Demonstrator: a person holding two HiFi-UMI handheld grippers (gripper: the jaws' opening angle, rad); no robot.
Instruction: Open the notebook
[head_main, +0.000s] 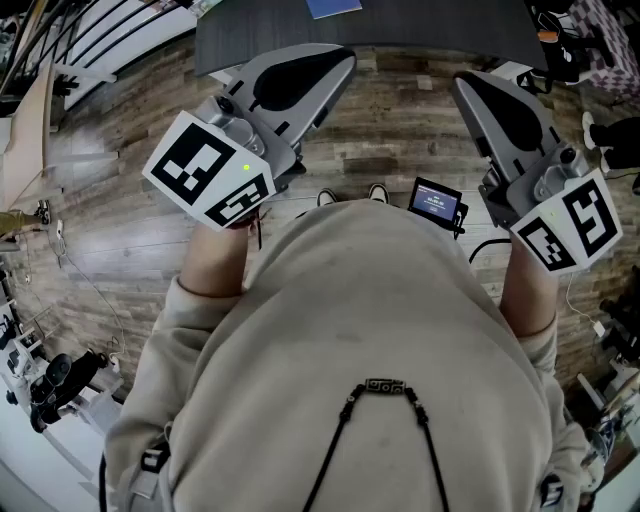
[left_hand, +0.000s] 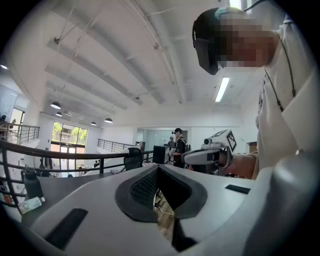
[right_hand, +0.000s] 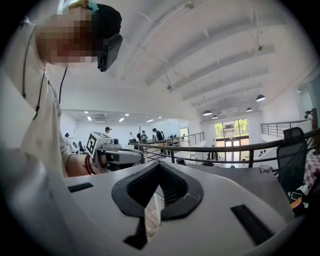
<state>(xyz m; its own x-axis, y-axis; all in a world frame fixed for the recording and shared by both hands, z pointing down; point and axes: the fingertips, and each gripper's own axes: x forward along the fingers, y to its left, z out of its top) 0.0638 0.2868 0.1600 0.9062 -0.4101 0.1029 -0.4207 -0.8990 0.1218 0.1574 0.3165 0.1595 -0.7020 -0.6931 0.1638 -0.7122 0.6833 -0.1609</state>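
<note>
The person holds both grippers level at chest height over a wooden floor. My left gripper (head_main: 342, 62) is shut with nothing between its jaws, and its tips meet in the left gripper view (left_hand: 159, 168). My right gripper (head_main: 464, 88) is likewise shut and empty, with its jaws closed together in the right gripper view (right_hand: 160, 165). A blue flat thing, probably the notebook (head_main: 333, 7), lies on the dark table (head_main: 420, 25) ahead of both grippers, cut off by the top edge. Each gripper view shows the other gripper: the right one (left_hand: 210, 153) and the left one (right_hand: 114, 154).
A small screen device (head_main: 436, 203) hangs in front of the person's sweatshirt, above the shoes (head_main: 350, 194). Stands and gear crowd the left edge (head_main: 40, 380) and the right edge (head_main: 610, 130). A dark railing (right_hand: 225, 148), an office chair (right_hand: 292, 150) and distant people show in the gripper views.
</note>
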